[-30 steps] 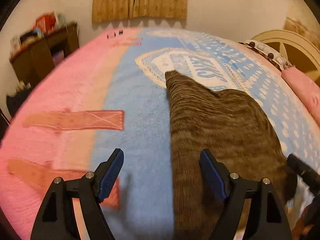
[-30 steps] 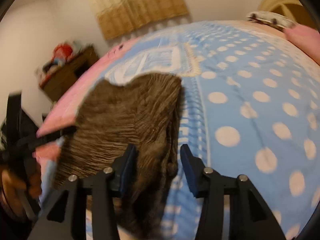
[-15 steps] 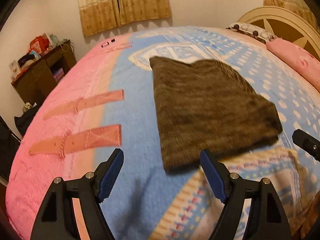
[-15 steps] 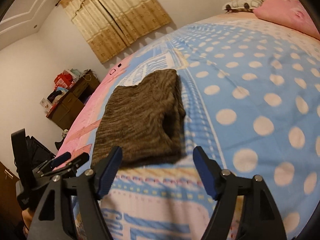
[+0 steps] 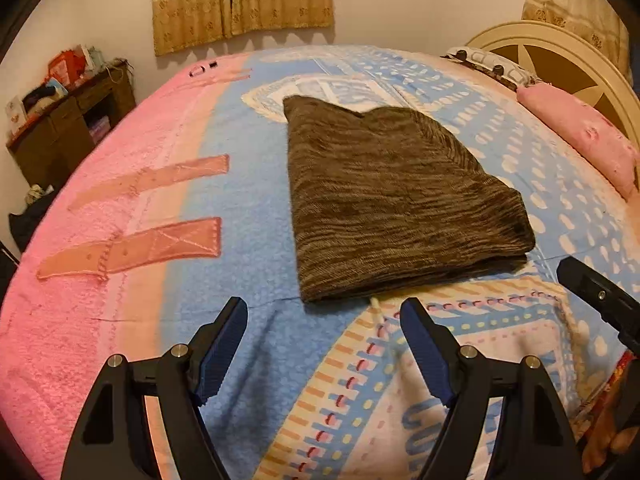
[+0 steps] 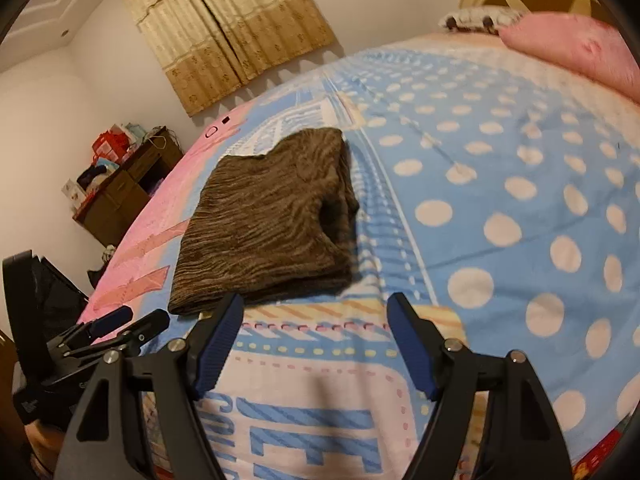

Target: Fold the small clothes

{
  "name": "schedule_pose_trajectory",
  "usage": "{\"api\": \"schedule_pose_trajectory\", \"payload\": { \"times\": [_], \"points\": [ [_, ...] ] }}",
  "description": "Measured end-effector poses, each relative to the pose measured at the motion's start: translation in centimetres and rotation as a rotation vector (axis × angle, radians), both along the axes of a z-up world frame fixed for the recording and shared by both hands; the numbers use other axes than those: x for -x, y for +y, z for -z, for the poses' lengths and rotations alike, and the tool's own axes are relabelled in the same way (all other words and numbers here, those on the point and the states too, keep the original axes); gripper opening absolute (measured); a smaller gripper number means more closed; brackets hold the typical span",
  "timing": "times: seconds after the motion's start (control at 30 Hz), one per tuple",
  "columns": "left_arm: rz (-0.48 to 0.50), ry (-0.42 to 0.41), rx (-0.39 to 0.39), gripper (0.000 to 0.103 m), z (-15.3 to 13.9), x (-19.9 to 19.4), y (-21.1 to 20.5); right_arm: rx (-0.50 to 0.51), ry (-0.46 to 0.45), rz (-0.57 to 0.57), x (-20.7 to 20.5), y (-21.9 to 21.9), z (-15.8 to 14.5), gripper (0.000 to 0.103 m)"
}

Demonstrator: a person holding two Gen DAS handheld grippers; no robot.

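Brown knitted garment (image 5: 392, 204) is seen lying folded flat on the blanket (image 5: 248, 248) that covers the bed, on the blue part of it, with the pink band of the blanket to its left in the left wrist view and the white-dotted blue field to its right. Its near edge is laid just beyond a striped, lettered panel of the blanket. The left gripper (image 5: 324, 344) is held short of that near edge, over the blanket, its blue-padded jaws spread wide with nothing between them and no pad touching the garment. The right gripper (image 6: 314, 338) is likewise held on the near side of the garment, its jaws released and standing wide, empty, with the left pad seen just in front of the garment's near edge. In the right wrist view the left gripper is seen low and to the left of the garment. Beyond the garment a curtain (image 5: 240, 0) is hung on the wall; far to its left a dark wooden cabinet (image 5: 68, 128) is piled with items, and far to its right a pink pillow (image 5: 580, 136) is laid against a cream headboard (image 5: 560, 56).
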State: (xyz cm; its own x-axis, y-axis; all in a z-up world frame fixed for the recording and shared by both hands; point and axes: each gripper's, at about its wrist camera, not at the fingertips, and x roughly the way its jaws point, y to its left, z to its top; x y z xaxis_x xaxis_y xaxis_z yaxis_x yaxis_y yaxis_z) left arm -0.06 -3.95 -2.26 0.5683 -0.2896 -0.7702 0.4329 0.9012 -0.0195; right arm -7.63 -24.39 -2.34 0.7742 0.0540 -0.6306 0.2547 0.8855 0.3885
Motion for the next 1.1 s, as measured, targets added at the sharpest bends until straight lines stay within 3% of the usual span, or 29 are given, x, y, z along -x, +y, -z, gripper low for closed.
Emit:
{"api": "schedule_pose_trajectory", "payload": {
  "times": [0.2,0.4,0.77,0.9,1.1],
  "points": [
    [0.018,0.039,0.02,0.079,0.5,-0.5,-0.4,0.1,-0.005,0.005,-0.6,0.2,-0.4,0.083],
    [0.022,0.007,-0.001,0.079,0.5,-1.1,-0.7,0.132,-0.002,0.029,-1.2,-1.2,-0.3,0.085],
    [-0.086,0.14,0.2,0.079,-0.4,-9.7,-0.9,0.061,-0.031,-0.005,-6.6,-4.3,-1.4,0.089],
    [-0.137,0.162,0.201,0.079,0.1,-12.1,-1.8,0.046,-0.019,-0.014,-10.1,-5.0,-1.2,0.089],
    [-0.13,0.151,0.183,0.079,0.3,-13.1,-3.3,0.037,0.001,-0.042,-12.9,-5.1,-0.4,0.089]
  ]
}}
